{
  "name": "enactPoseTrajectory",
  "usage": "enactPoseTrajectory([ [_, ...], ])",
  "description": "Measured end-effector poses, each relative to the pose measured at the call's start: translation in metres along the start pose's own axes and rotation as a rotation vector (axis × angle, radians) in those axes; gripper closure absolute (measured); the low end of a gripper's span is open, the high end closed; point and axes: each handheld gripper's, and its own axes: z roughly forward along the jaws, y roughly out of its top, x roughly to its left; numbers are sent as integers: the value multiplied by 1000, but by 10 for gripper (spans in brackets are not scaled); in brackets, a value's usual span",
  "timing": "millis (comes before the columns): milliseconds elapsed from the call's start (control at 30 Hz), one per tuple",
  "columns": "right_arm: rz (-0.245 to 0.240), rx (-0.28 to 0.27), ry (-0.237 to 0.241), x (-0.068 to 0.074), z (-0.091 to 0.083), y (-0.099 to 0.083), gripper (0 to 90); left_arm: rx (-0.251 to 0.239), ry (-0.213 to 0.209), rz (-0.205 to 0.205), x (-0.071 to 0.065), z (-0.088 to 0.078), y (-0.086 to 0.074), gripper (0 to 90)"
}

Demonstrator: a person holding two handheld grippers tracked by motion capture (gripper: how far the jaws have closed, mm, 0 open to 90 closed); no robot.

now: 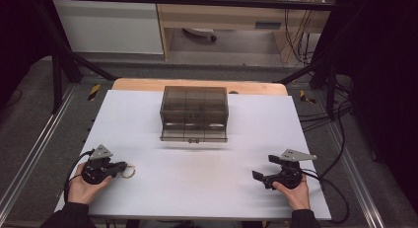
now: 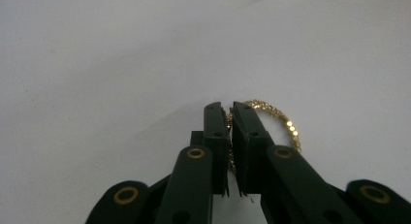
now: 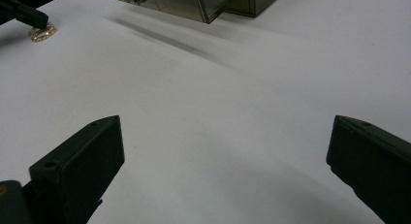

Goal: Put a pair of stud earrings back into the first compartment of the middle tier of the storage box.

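Note:
A small gold beaded bracelet (image 1: pixel 129 171) lies on the white table sheet at the left, near the front edge. My left gripper (image 1: pixel 122 169) is shut on its near side. In the left gripper view the jaws (image 2: pixel 228 108) stand pressed together on the chain, and the rest of the bracelet (image 2: pixel 287 123) loops out to the right of them. My right gripper (image 1: pixel 264 167) rests at the right front of the table, open with nothing between its fingers. In the right gripper view my right gripper (image 3: pixel 225 132) has its jaws spread wide over bare sheet. The bracelet (image 3: pixel 42 33) shows far off at the upper left.
A smoky clear plastic box (image 1: pixel 194 112) with compartments and a front latch stands shut at the middle back of the white sheet (image 1: pixel 197 188). Its corner (image 3: pixel 194 3) appears in the right gripper view. Black frame posts and cables flank the table.

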Motion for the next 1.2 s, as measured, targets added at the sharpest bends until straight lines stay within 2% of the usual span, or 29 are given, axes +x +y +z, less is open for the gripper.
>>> enactPoseTrajectory([
  [533,-1,5,0,0,0,0,7,-30,-9,-2,-2,-7,3,849],
  [1200,-3,8,-3,0,0,0,7,-47,-31,12,-16,-9,16,849],
])
